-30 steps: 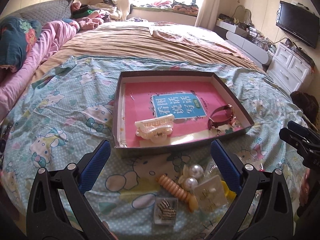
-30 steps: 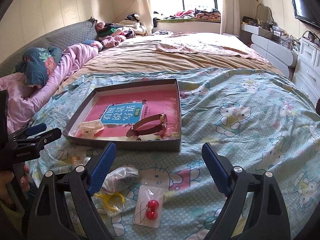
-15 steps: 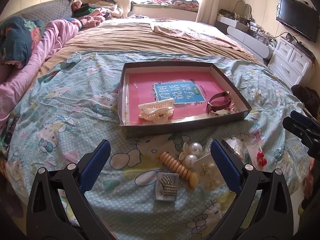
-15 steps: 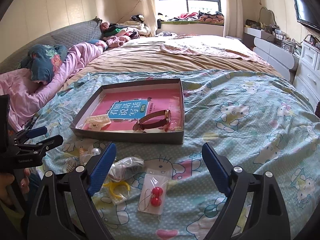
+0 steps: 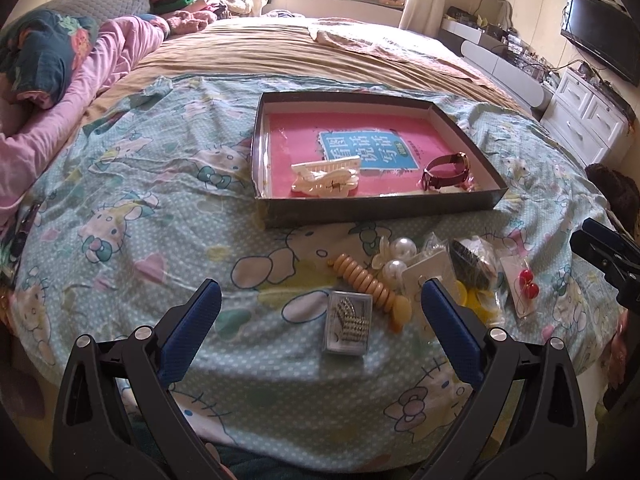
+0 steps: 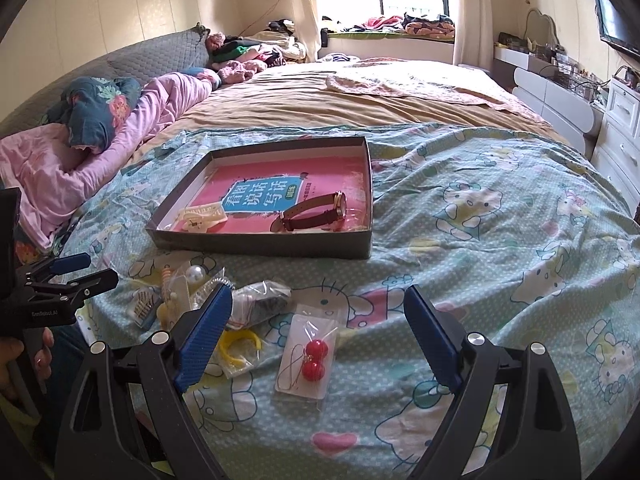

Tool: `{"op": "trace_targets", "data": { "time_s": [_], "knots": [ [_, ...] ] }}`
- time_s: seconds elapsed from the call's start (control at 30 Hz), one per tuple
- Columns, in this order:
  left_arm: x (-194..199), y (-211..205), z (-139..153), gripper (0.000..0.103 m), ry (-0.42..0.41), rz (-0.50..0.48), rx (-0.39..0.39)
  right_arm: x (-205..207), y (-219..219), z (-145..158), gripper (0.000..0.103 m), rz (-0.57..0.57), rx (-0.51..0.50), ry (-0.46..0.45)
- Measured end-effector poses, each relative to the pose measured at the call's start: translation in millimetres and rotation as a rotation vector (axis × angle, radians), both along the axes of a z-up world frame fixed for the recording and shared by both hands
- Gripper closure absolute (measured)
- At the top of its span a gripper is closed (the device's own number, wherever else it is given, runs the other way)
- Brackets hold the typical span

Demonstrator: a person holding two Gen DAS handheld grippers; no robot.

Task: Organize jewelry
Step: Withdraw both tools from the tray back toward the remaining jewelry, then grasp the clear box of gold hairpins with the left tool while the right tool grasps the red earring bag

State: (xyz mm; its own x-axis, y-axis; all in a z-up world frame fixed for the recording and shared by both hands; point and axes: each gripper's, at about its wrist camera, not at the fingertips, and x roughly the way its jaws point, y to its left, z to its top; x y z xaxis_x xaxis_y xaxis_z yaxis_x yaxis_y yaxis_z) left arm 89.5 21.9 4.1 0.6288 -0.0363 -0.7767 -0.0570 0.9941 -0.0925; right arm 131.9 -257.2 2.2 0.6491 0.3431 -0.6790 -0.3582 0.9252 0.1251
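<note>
A wide bed is covered by a pale blue cartoon-cat printed sheet [image 5: 132, 216]. On it lies a shallow dark grey cardboard tray with a pink printed floor [image 5: 376, 204]. Inside the tray, near its front wall, rest a cream plastic claw hair clip [image 5: 326, 176] on the left and a brown-strapped wristwatch with a gold case [image 5: 446, 172] on the right, well apart from each other.

In front of the tray, loose on the sheet, is a cluster of jewelry. A small clear plastic box of silvery beads [image 5: 348, 322] lies nearest the left gripper [image 5: 320, 308], whose blue-padded jaws stand wide apart with nothing between the pads. Just beside the box is a tan ribbed spiral hair clip [image 5: 370, 282], then a hair piece with two large white pearls [image 5: 398, 258], a white card of earrings [image 5: 426, 276] partly hidden by the left gripper's right finger, and a crumpled clear bag with something dark inside [image 5: 474, 266].

The right gripper [image 6: 318, 322] hovers over a clear packet holding two red bead earrings [image 6: 310, 358]; its jaws are spread wide and touch nothing. A yellow plastic ring in a bag [image 6: 240, 344] lies partly behind its left finger.

A pink quilt [image 6: 80, 160] is bunched along the bed's left side.
</note>
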Motion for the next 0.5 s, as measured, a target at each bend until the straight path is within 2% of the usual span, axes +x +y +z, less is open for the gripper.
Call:
{"op": "trace_targets", "data": {
  "time_s": [0.47,0.5],
  "knots": [
    [5,-7,-28,0.01,0.102,-0.017,-0.005,-6,-5,-22,0.016,0.008,-0.008,0.063],
    [6,-8,-30,0.012,0.11,-0.019,-0.005,-6,-5,-24,0.016,0.009,-0.011,0.069]
  ]
}}
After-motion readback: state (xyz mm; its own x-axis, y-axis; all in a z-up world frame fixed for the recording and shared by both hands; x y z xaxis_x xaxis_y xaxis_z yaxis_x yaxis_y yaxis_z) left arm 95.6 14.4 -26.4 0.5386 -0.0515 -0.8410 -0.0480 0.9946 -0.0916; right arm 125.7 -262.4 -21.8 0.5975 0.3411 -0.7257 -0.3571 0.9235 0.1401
